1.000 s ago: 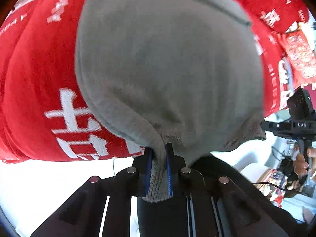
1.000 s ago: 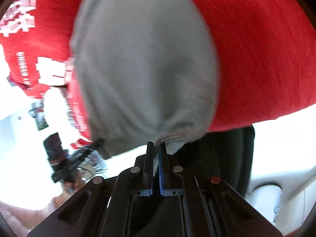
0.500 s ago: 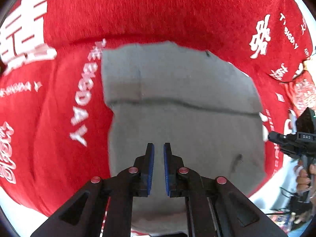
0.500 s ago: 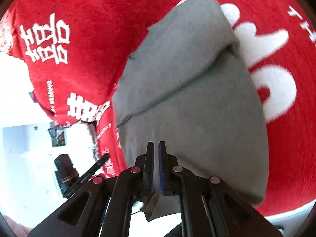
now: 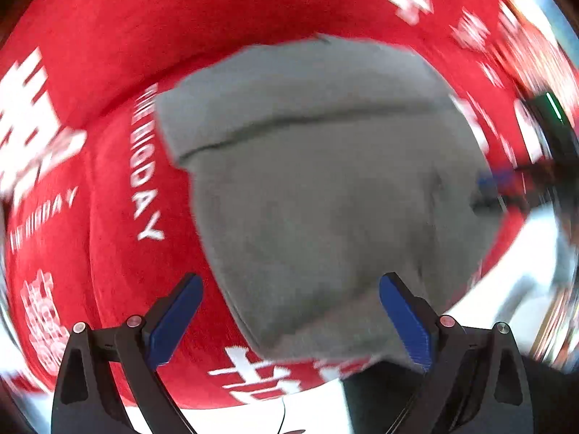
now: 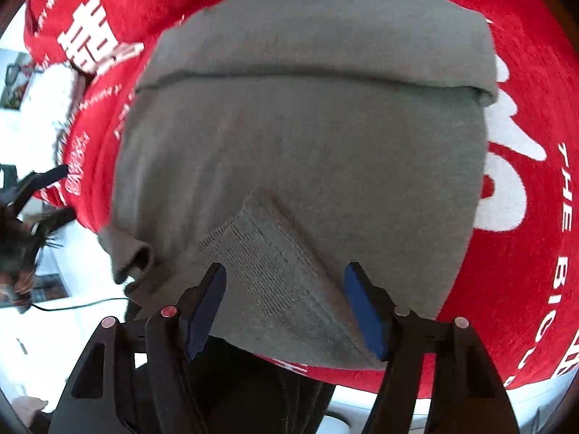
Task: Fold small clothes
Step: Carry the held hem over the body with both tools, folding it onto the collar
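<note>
Both jaws just opened wide, gripping nothing: left gripper (image 5: 289, 311), right gripper (image 6: 286, 303) over garment (image 6: 300, 152) (blurred). Ribbed hem (image 6: 286, 271) may spring back, likely undoing the fold.

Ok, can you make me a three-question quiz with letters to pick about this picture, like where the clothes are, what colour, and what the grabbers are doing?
1. Where does the folded garment lie?
A. on the red cloth
B. in a basket
C. on a chair

2. What colour is the garment?
A. blue
B. grey
C. yellow

3. How are the left gripper and right gripper?
A. both shut on the garment
B. one shut
C. both open

Answers:
1 A, the red cloth with white writing surrounds it.
2 B, it is grey in both views.
3 C, the blue pads stand apart, pinching nothing; the jaws have just been opening.
</note>
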`<control>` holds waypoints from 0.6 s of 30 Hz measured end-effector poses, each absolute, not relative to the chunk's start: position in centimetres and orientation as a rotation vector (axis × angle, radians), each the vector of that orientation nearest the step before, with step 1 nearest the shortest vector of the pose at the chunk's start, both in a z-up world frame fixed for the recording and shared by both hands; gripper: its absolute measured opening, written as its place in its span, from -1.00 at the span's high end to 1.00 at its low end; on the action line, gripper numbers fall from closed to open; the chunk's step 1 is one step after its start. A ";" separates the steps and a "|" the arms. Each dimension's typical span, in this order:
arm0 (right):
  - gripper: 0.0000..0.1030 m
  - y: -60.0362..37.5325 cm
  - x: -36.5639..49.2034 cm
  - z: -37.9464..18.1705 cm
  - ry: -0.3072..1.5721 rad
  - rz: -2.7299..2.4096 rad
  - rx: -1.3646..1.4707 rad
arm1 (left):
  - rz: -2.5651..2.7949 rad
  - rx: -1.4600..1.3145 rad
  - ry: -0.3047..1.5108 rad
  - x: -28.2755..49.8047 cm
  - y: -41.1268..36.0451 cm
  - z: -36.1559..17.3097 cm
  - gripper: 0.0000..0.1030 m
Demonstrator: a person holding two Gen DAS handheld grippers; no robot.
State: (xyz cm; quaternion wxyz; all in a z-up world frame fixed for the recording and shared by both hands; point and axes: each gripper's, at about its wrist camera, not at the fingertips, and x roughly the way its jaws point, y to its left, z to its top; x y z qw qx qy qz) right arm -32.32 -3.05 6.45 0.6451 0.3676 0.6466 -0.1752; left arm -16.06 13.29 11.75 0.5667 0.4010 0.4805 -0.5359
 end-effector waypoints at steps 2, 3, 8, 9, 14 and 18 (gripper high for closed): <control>-0.36 -2.2 -32.5 5.9 1.489 -0.401 0.812 | -1.347 1.071 1.054 -18.3 13.7 11.3 -0.89; -0.36 -1.9 -32.3 5.8 1.501 -0.407 0.790 | -1.390 1.141 1.002 -19.6 14.0 10.9 -0.89; -0.18 -1.4 -31.3 5.1 1.527 -0.422 0.720 | -1.493 1.244 0.940 -22.9 13.2 8.1 -0.67; 0.01 -1.4 -31.2 4.9 1.533 -0.426 0.712 | -1.491 1.240 0.947 -22.8 13.0 7.8 -0.45; 0.88 -0.3 -29.8 4.3 1.600 -0.405 0.595 | -1.448 1.088 1.194 -19.8 12.0 6.7 0.81; 0.88 0.1 -30.0 6.9 1.555 -0.437 0.563 | -1.413 0.921 1.287 -16.7 12.6 9.1 0.81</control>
